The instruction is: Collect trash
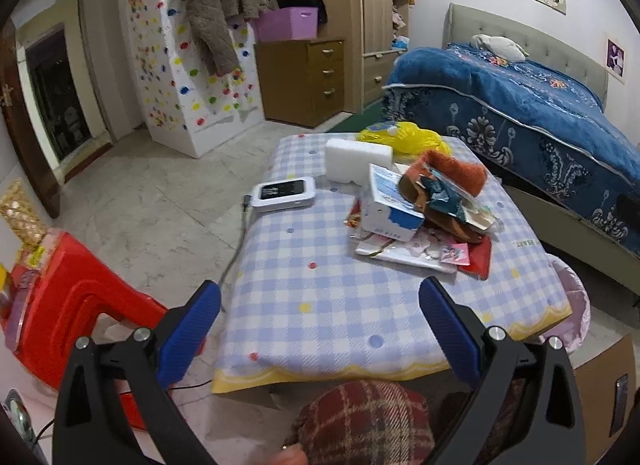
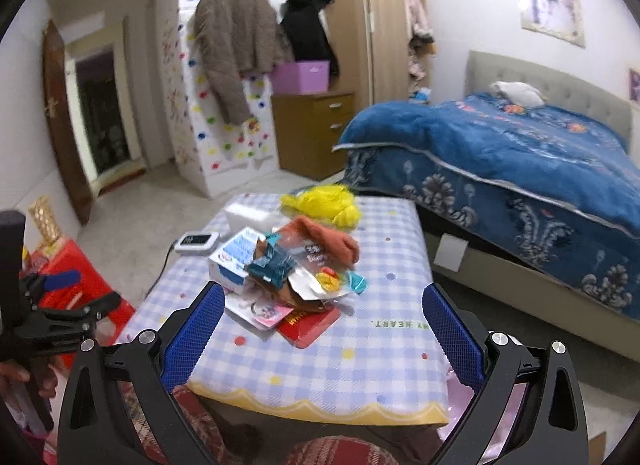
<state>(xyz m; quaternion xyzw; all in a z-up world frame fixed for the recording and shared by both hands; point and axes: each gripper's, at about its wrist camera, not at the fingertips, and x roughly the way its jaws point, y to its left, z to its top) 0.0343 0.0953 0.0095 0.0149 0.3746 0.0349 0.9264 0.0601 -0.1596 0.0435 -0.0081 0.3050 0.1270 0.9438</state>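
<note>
A pile of trash lies on the checked table [image 1: 320, 305]: a blue-white carton [image 1: 390, 205], teal wrappers [image 1: 444, 195], an orange cloth [image 1: 456, 169], a red card [image 1: 480, 257], a yellow plastic bag [image 1: 404, 137]. The pile also shows in the right wrist view [image 2: 288, 265]. A pink-lined bin [image 1: 572, 297] stands at the table's right corner. My left gripper [image 1: 320, 329] is open and empty over the near table edge. My right gripper [image 2: 324, 329] is open and empty, just short of the pile. The left gripper also shows in the right wrist view [image 2: 60, 281].
A white foam block [image 1: 356, 159] and a white device with a cable [image 1: 284, 193] lie on the table's far left. A red stool [image 1: 80, 297] stands at left. A blue-covered bed [image 1: 540, 113] is at right, drawers [image 1: 304, 81] and wardrobe behind.
</note>
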